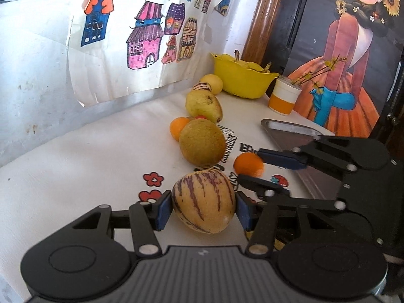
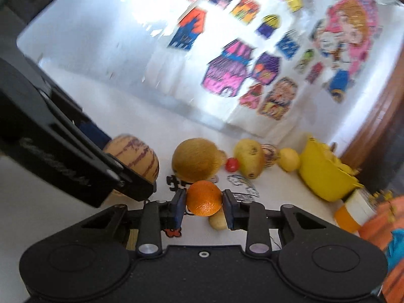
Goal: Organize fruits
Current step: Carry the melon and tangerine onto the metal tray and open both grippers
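Left gripper (image 1: 204, 208) clamps striped melon (image 1: 203, 202); right gripper (image 2: 204, 206) clamps orange (image 2: 204, 197). Ahead: round melon (image 1: 202, 142), pear (image 1: 204, 105), yellow bowl (image 1: 242, 80).

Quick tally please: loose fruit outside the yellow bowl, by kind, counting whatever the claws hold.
Purple-striped tan melons: 2
Round orange citrus fruits: 2
Round brownish-green melon: 1
Yellow-green pear: 1
Yellow lemon: 1
Small red tomato-like fruit: 1
Small pale yellow fruit under the right claw: 1
Total: 9
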The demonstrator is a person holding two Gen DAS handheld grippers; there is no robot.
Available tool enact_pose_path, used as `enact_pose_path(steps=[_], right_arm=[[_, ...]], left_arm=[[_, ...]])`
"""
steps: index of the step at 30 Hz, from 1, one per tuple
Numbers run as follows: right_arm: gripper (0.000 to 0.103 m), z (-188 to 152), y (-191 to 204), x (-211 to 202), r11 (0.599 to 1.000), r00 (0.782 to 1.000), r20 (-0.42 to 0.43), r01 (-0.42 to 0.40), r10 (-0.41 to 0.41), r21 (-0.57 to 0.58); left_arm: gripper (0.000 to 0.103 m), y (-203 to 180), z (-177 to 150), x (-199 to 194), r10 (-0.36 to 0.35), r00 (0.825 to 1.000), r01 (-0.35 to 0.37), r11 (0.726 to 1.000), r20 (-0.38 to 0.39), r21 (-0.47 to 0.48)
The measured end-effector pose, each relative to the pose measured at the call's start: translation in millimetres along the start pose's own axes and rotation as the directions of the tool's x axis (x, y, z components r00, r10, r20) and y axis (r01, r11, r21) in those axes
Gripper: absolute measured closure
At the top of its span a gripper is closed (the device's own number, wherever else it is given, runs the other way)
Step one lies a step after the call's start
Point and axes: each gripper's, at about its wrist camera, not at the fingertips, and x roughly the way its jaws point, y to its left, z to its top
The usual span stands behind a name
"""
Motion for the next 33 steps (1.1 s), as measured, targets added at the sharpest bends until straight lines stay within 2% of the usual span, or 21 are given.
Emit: enact_pose_path(steps=[4,9,13,18,23,27,33], right_arm=[[0.070,-5.0,-10.1,-29.0,0.997,0.997,0.018,0.073,-0.074,0.031],[0.070,-17.6,-37.3,-52.2,0.984,0.986,-0.013,0.165,-0.164,0.064],[0.070,-28.5,-66.2,-63.1,0.956,0.969,-0.018,0.244,-0.245,0.161],[0.070,-48.5,-99.8,-67.1,0.909,0.945,-0.053,0.325,-0.322,0.263],[0.070,-79.0,-127.0,-62.1,0.857,0.930,-0.132,0.368,-0.343,0.360],[0.069,-105.3,-136.3,-60.0,0.823,0.917,-0.203,0.399,-0.344,0.405],[0.069,-124.5,-139.6,-60.2,0.801,0.920,-0.231,0.389,-0.315,0.455]], left_arm=[[0.046,-6.4,4.5,1.4,-0.035,0.999,0.035,0.999,0.010,-0.010],[0.046,-31.0,16.7,6.4,-0.069,0.998,0.068,0.997,0.011,0.023],[0.046,-57.7,32.9,11.8,-0.136,0.990,0.136,0.991,0.023,0.016],[0.046,-100.4,50.3,25.0,-0.175,0.983,0.170,0.982,0.051,0.085],[0.046,-132.5,61.4,54.1,-0.220,0.975,0.216,0.970,0.029,0.110],[0.046,-152.0,58.5,82.0,-0.232,0.972,0.236,0.961,-0.039,0.145],[0.046,-166.7,43.8,110.9,-0.232,0.964,0.250,0.957,-0.129,0.145]])
